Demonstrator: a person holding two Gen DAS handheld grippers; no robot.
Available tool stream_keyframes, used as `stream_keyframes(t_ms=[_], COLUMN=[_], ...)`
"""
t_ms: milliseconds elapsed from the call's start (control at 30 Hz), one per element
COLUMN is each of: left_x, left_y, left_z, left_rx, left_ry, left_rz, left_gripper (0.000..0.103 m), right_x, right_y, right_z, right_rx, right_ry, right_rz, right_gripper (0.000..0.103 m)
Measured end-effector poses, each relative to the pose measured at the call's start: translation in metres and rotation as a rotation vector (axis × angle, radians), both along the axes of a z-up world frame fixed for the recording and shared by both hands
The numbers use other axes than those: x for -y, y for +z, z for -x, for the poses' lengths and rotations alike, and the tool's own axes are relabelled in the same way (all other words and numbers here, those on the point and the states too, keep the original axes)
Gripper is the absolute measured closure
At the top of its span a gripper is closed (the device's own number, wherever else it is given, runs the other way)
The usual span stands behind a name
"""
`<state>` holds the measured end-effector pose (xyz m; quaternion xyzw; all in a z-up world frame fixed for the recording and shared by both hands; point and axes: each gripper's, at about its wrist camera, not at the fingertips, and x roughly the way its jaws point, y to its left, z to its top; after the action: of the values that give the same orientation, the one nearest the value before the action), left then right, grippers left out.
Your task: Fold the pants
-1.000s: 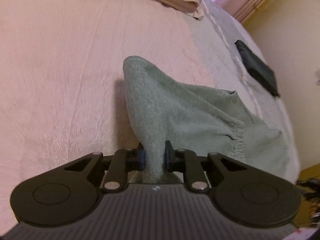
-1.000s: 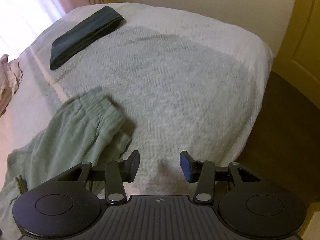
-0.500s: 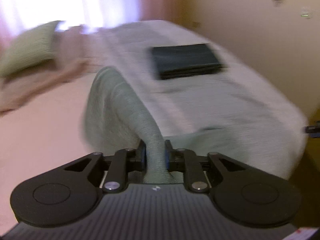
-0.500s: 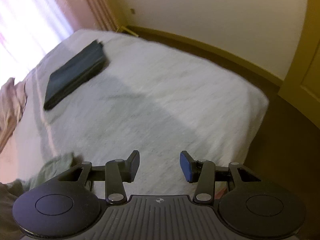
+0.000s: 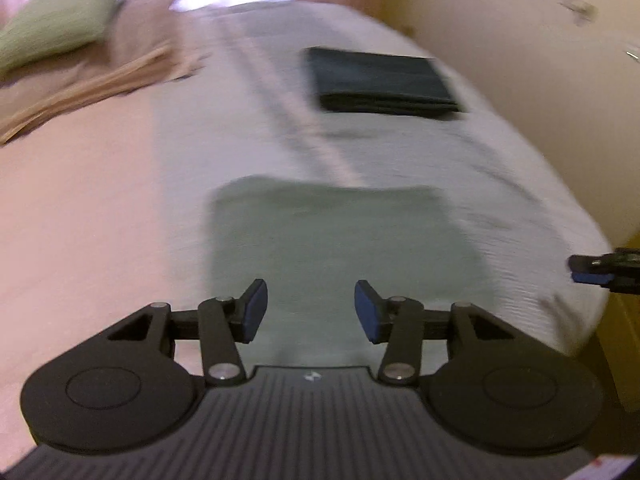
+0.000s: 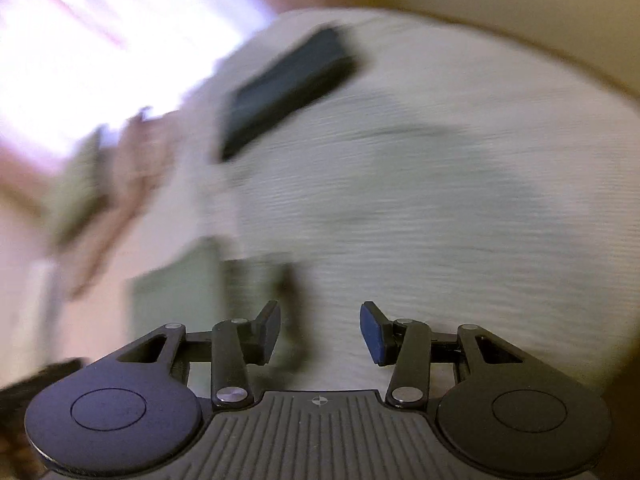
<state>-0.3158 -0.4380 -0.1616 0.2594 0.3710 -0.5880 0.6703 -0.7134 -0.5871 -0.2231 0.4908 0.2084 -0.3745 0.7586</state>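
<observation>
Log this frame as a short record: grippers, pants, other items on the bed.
left gripper: open, empty, over the pants
right gripper: open, empty
pants: green, lying flat as a folded rectangle on the bed
dark folded garment: farther up the bed, apart from the pants
pillow: green, at the head end
image quality: motion blur, worst in right wrist view

A dark folded garment (image 5: 384,80) lies on the pale bedspread (image 5: 500,168). A green pillow (image 5: 60,28) rests on pink bedding (image 5: 92,80).
</observation>
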Motion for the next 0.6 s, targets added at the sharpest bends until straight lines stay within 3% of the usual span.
stream_keyframes(t_ms=[67,200,300,333,367,433,533,600], left_x=[0.003,0.007,0.013,0.016,0.017,0.018,0.023,0.032], left_y=[-0.015,-0.045,-0.061,-0.065,-0.067,-0.065,-0.058,-0.053], left_z=[-0.03,-0.08,-0.096,-0.097,-0.099,-0.098,-0.099,-0.101], left_rx=[-0.001,-0.041,-0.086,-0.096,-0.101,-0.102,-0.103,-0.083], left_ry=[0.055,0.133,0.149,0.144,0.132,0.108,0.072,0.042], left_rz=[-0.005,-0.009,-0.039,-0.045,-0.047,-0.043,-0.021,-0.001], left_gripper=[0.06,0.06,0.06,0.06,0.06,0.06,0.061,0.062], right_x=[0.014,0.035,0.033,0.032,0.031,0.03,0.022,0.024], right_y=[-0.015,-0.049,-0.073,-0.077,-0.076,-0.06,-0.023,-0.018], right_z=[-0.035,-0.089,-0.107,-0.109,-0.11,-0.116,-0.122,-0.112], right_rx=[0.076,0.1,0.095,0.092,0.112,0.136,0.063,0.011], right_ry=[0.07,0.158,0.171,0.149,0.141,0.132,0.161,0.102], right_rz=[0.005,-0.053,-0.089,-0.09,-0.095,-0.095,0.047,0.052], right_gripper=[0.061,0.061,0.061,0.085,0.094,0.095,0.095,0.095])
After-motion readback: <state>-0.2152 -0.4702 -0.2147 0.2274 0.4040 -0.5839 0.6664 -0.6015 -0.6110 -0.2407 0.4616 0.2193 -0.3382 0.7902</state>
